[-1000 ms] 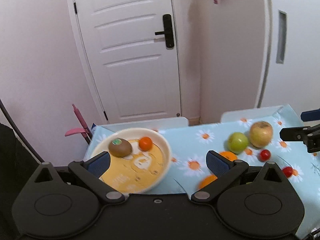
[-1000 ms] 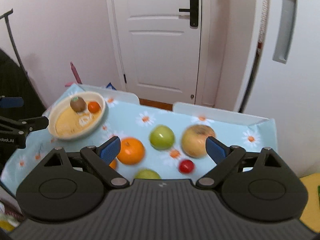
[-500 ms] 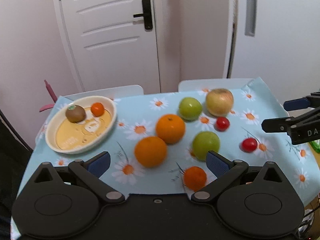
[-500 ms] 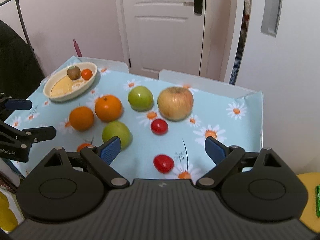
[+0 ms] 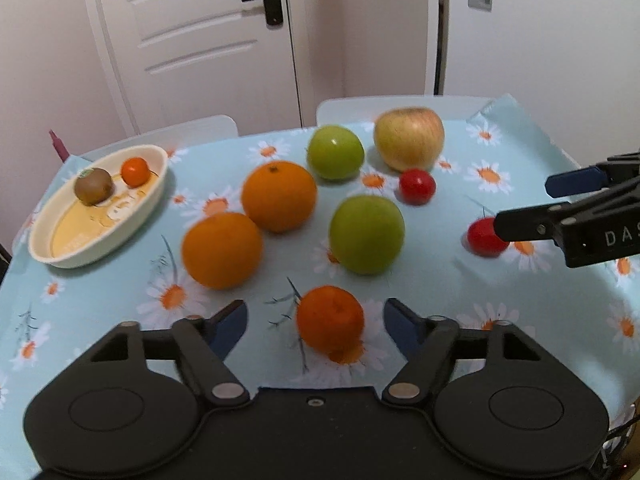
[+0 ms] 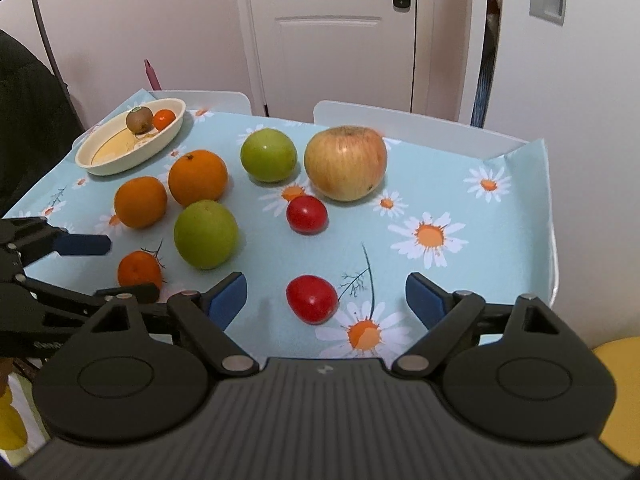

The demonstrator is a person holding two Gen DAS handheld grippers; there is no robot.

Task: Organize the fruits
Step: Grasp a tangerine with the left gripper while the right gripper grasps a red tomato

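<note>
My left gripper (image 5: pixel 316 320) is open around a small mandarin (image 5: pixel 330 319) near the table's front edge, fingers apart from it. My right gripper (image 6: pixel 326 298) is open around a red cherry tomato (image 6: pixel 312 298). It also shows in the left wrist view (image 5: pixel 486 237). A cream oval dish (image 5: pixel 44 248) at the far left holds a kiwi (image 5: pixel 93 185) and a small mandarin (image 5: pixel 135 172). Two oranges (image 5: pixel 279 196) (image 5: pixel 222 250), two green apples (image 5: pixel 335 152) (image 5: pixel 366 234), a large yellow-red apple (image 5: pixel 409 138) and another tomato (image 5: pixel 417 186) lie on the daisy tablecloth.
White chair backs (image 6: pixel 400 120) stand behind the table's far edge, before a white door (image 5: pixel 192 40). The table's right edge (image 6: pixel 554 240) drops off beside a yellow stool (image 6: pixel 618 396). A dark coat rack (image 6: pixel 24 80) stands at the left.
Both grippers have moved forward and down over the table. The left gripper swung right from the dish to the small mandarin; the right gripper came down around the near tomato.
</note>
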